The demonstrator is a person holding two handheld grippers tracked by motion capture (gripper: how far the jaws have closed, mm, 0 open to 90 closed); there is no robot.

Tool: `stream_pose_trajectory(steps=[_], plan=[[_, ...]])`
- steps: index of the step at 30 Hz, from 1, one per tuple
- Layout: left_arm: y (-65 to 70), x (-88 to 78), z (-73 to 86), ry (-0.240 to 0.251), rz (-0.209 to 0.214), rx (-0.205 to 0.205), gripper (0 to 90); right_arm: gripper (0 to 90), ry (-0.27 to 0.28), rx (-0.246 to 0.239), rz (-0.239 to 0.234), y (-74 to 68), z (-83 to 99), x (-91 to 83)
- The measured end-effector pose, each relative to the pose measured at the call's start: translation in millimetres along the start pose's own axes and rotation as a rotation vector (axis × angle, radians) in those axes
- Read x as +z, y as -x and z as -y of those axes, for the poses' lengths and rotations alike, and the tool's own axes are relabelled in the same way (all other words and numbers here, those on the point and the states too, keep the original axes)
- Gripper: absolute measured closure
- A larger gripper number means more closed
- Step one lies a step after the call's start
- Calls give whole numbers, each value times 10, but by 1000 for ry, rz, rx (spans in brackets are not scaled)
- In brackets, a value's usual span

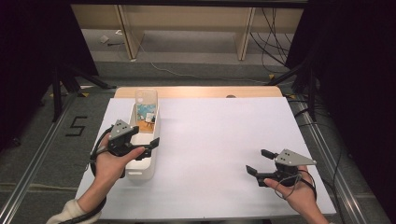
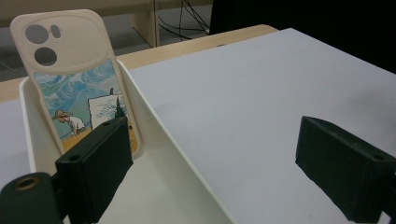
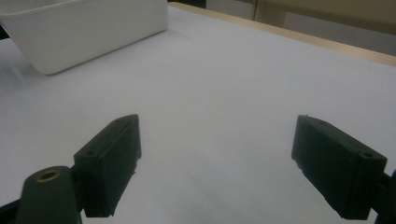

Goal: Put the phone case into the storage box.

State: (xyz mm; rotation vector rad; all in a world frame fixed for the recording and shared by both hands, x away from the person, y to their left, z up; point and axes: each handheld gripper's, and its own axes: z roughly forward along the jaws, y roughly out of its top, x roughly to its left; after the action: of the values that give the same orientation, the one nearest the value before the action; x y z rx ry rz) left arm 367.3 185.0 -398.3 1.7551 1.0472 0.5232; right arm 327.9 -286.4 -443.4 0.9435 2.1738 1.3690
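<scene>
Here the left tongs (image 1: pixel 145 138) straddle the bin's (image 1: pixel 140 170) right wall.

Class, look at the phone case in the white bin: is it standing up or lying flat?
Standing up. The phone case leans against the far end wall of the white bin, its camera cutouts rising above the rim.

A white sheet is covering the counter (image 1: pixel 224 154), with a strip of pale wood (image 1: pixel 201 91) peeking out along its far edge. Grey floor (image 1: pixel 37 154) is spreading around it, a black "5" (image 1: pixel 75 126) marking it at left. Black curtains (image 1: pixel 355 70) are hanging at both sides. Beyond, wooden shelving (image 1: pixel 187 28) is standing, cables (image 1: pixel 271 37) dangling beside it.
</scene>
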Motion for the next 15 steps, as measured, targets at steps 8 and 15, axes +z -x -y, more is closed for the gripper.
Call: stream_pose_trajectory(steps=[8,15], plan=[[36,-7,15,1,13,13,100,169,0,-3,2,-5,-5,-4],[49,-13,44,0,18,9,100,169,-1,-4,2,-6,-7,-5]])
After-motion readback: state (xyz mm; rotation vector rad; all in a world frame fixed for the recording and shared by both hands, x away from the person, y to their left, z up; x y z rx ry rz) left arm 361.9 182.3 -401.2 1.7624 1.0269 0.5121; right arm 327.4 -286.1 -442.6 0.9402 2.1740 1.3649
